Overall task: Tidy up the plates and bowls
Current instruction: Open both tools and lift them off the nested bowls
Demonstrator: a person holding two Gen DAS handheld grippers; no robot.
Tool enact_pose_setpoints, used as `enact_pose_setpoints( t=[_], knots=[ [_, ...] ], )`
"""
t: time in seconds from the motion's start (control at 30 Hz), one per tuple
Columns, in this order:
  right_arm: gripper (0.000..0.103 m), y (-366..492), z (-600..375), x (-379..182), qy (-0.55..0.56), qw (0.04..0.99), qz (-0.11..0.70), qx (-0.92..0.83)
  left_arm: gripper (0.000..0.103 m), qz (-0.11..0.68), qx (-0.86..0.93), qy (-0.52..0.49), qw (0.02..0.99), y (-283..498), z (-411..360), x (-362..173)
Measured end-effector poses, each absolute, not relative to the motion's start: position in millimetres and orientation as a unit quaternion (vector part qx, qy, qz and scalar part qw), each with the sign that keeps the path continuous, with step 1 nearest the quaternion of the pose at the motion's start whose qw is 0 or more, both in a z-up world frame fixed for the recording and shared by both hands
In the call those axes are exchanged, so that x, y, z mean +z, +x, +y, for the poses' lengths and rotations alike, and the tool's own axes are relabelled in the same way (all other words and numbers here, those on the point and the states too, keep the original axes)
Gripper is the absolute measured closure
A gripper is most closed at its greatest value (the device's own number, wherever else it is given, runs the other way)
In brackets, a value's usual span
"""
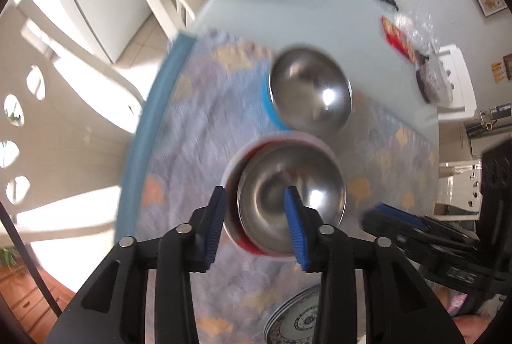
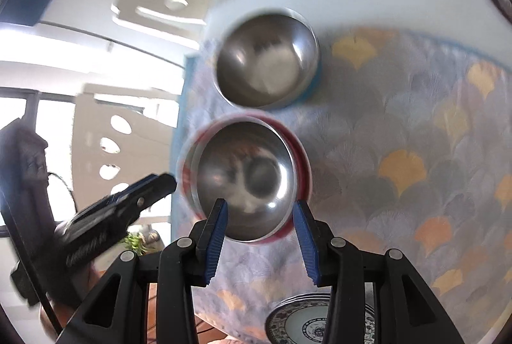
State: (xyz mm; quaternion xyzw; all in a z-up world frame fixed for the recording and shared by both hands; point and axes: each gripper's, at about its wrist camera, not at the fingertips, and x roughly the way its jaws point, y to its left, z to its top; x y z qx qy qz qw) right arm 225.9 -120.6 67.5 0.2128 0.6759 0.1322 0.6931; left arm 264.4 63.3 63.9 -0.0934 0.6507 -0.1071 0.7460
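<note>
Steel bowl nested in red-rimmed bowl on patterned mat of bench; second steel bowl just beyond it, patterned plates nearer; left claw and right claw above nested bowls, fingers apart, gripping nothing.

Near steel bowl sits nested in the rimmed bowl on the mat. Second steel bowl just behind it. Plate stack in front, at mat's near edge.

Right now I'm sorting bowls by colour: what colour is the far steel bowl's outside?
Blue outer wall on the far bowl, clearest in the left wrist view.
</note>
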Motion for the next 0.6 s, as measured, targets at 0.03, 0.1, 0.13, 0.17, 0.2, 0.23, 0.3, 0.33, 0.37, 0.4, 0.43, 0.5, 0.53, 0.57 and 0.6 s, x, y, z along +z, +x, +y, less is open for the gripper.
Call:
enact_pose_setpoints(
  t=[0.03, 0.1, 0.13, 0.17, 0.2, 0.23, 0.3, 0.33, 0.37, 0.4, 0.43, 0.5, 0.53, 0.57, 0.6],
  knots=[
    [0.062, 229.6, -124.2, 79.3, 0.223, 0.7, 0.663, 0.141, 0.068, 0.646, -0.107, -0.093, 0.75, 272.5, 65.7, 70.9],
    [0.062, 237.5, -130.6, 98.8, 0.231, 0.714, 0.644, 0.149, 0.068, 0.635, -0.107, -0.087, 0.76, 288.9, 68.6, 83.1],
    [0.058, 243.8, -133.9, 109.5, 0.229, 0.724, 0.633, 0.15, 0.066, 0.628, -0.105, -0.08, 0.767, 300.1, 68.5, 89.5],
    [0.048, 250.1, -136.7, 117.7, 0.224, 0.734, 0.624, 0.149, 0.065, 0.626, -0.105, -0.074, 0.77, 308.3, 67.5, 91.8],
    [0.045, 257.0, -138.9, 123.0, 0.216, 0.743, 0.617, 0.146, 0.065, 0.624, -0.103, -0.07, 0.772, 315.7, 66.5, 93.4],
    [0.042, 264.5, -140.9, 125.4, 0.207, 0.749, 0.614, 0.139, 0.064, 0.623, -0.101, -0.068, 0.772, 323.0, 65.5, 93.5],
    [0.042, 273.9, -142.6, 121.8, 0.201, 0.752, 0.615, 0.128, 0.059, 0.627, -0.102, -0.069, 0.769, 333.4, 62.0, 89.7],
    [0.042, 280.0, -144.4, 114.8, 0.206, 0.748, 0.619, 0.125, 0.054, 0.632, -0.102, -0.068, 0.766, 338.0, 59.5, 85.3],
    [0.042, 283.6, -146.0, 106.6, 0.211, 0.742, 0.625, 0.12, 0.053, 0.636, -0.102, -0.065, 0.762, 341.8, 56.1, 79.9],
    [0.042, 287.2, -147.2, 95.5, 0.216, 0.735, 0.633, 0.114, 0.053, 0.641, -0.103, -0.06, 0.759, 344.3, 51.9, 74.3],
    [0.042, 288.6, -148.3, 89.2, 0.22, 0.73, 0.637, 0.111, 0.053, 0.644, -0.106, -0.054, 0.755, 345.8, 47.4, 68.3],
    [0.042, 295.7, -147.8, 69.3, 0.232, 0.717, 0.649, 0.102, 0.053, 0.654, -0.108, -0.048, 0.748, 348.6, 41.1, 56.9],
    [0.042, 298.4, -147.7, 61.4, 0.236, 0.712, 0.654, 0.099, 0.053, 0.658, -0.107, -0.047, 0.743, 350.9, 38.5, 51.5],
    [0.042, 301.3, -148.4, 52.9, 0.24, 0.707, 0.659, 0.095, 0.053, 0.665, -0.107, -0.047, 0.738, 353.9, 36.0, 43.6],
    [0.042, 305.1, -148.2, 45.5, 0.24, 0.702, 0.664, 0.091, 0.053, 0.669, -0.107, -0.047, 0.734, 357.2, 34.3, 37.8]
  ],
)
